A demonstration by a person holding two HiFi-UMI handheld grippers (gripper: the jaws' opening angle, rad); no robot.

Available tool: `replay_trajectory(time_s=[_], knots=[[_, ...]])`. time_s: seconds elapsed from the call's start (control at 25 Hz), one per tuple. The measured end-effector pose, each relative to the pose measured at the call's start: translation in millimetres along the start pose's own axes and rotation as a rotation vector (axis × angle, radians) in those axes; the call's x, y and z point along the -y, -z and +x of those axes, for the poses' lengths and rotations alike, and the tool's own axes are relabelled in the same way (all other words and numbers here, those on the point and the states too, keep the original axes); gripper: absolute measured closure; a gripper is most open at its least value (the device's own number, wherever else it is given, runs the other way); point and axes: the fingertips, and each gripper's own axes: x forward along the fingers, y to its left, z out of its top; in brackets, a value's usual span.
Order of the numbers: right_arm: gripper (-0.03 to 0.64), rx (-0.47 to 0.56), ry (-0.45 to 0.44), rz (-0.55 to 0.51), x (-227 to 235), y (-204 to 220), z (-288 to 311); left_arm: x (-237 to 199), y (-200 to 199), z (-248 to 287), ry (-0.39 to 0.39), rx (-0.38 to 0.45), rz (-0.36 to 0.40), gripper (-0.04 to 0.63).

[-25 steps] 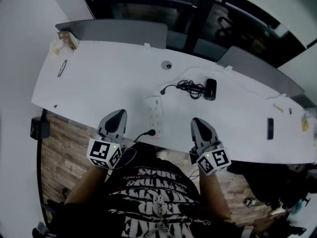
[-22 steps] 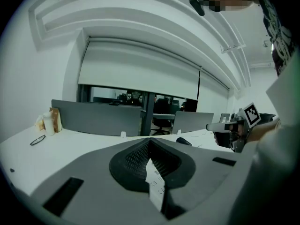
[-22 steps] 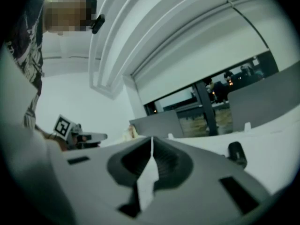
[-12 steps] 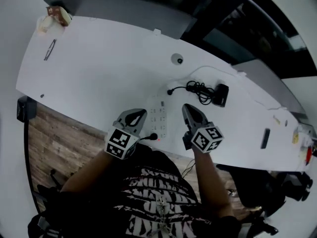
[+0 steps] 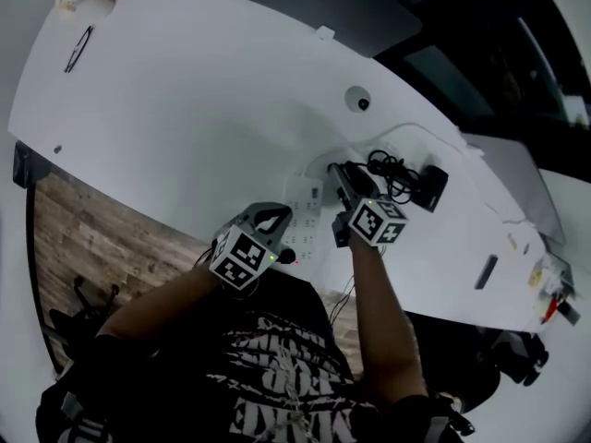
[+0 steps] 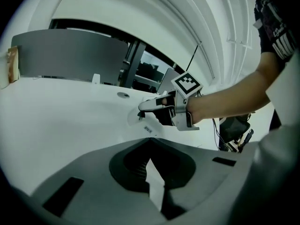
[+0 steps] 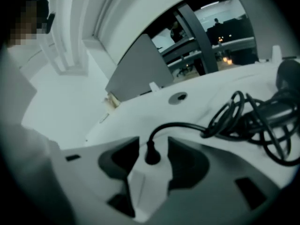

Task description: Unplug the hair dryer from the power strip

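The hair dryer's black plug [image 7: 152, 156] stood upright in the white power strip [image 5: 305, 215], directly between the jaws of the right claw [image 7: 153, 142]. Those jaws had just been opening and were released, with a gap on either side of the plug, so nothing was gripped. From the plug the black cord [image 7: 187, 125] arched away into a loose tangle beside the hair dryer [image 5: 431, 187], which lay on the bench [image 5: 185, 109] near the strip's far end. The left claw [image 6: 149, 140] hovered at the strip's near end, clenched with its tips together and, as far as I could tell in that dim view, nothing between them. A second dark plug [image 5: 286, 255] with a small red light beside it sat at that near end
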Motion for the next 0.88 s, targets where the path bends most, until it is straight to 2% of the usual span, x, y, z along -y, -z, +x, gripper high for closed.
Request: replay_trajectory(time_s=[0.12,0.16,0.28,0.36,0.48,0.56,0.68,0.88], knots=[[0.444,0.027,-0.025,0.056,1,-6,8,2,4,7,-0.009,0.001,-0.001,0.571],[0.518,0.046,-0.057,0.096,-2,-9,8,2,2,9,-0.013,0.006,0.009,0.571],[0.526,0.133,-0.220,0.243,-19,-19,-4,3,1,15,-0.032,0.011,0.068,0.571],[0.531,0.174,-0.315,0.304,-27,-16,-23,2,4,21,-0.051,-0.011,0.111,0.571],[0.531,0.168,-0.454,0.362,-37,0,-53,2,11,34,-0.091,-0.053,0.140,0.571],[0.532,0.121,-0.516,0.332,-50,16,-61,3,16,35,-0.145,-0.051,0.174,0.571],[0.531,0.069,-0.535,0.231,-58,27,-57,2,16,34,-0.206,-0.021,0.230,0.571],[0.532,0.019,-0.549,0.117,-63,21,-45,0,10,36,-0.239,0.040,0.227,0.571]])
